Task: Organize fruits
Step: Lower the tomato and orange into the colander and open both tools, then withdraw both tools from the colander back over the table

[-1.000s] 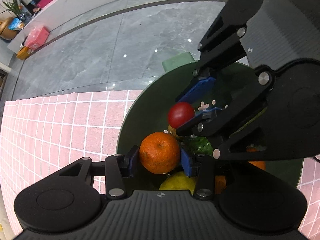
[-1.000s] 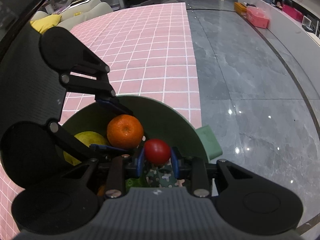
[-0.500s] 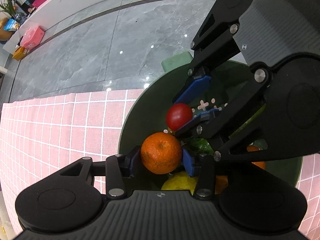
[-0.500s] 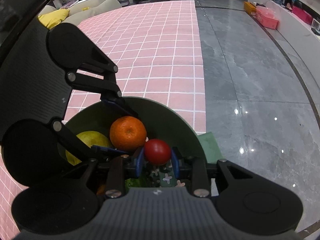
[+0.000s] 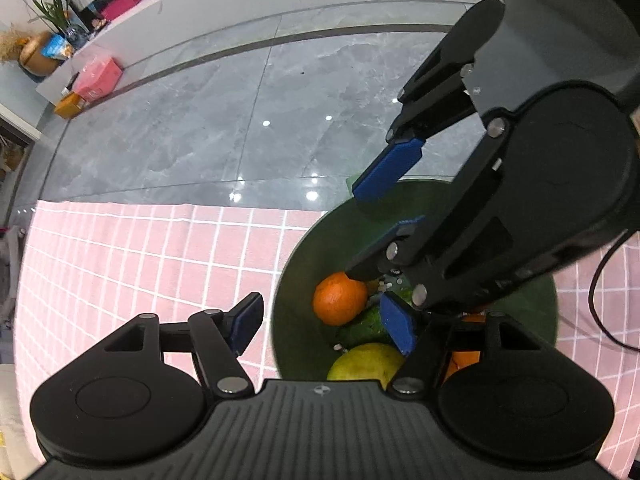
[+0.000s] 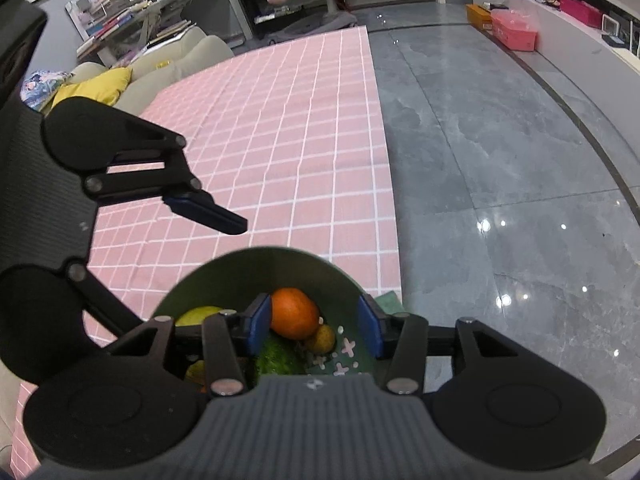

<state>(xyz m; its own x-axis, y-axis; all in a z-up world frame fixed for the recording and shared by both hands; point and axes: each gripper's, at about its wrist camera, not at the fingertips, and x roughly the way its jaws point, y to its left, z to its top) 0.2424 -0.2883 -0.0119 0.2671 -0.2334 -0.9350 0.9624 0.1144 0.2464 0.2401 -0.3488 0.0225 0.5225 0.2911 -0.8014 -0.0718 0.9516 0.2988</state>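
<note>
Two claws, both spread wide and holding nothing, above a dark green bowl (image 5: 288, 320) on a pink checked mat (image 5: 140, 264) over grey marble floor (image 5: 200, 132). Left claw (image 5: 324, 326) with blue pads apart, one pad outside the bowl rim, the other over the fruit. Inside the bowl, from left: an orange (image 5: 340, 298) against the wall, a green bumpy fruit (image 5: 362, 330) just beside it, a yellow-green fruit (image 5: 366, 364) nearest the camera. Right claw (image 6: 314, 330) hovering over the bowl, pads well apart either side of the orange (image 6: 294, 312), not touching it; a small brownish-yellow fruit (image 6: 322, 338) just right of the orange.
</note>
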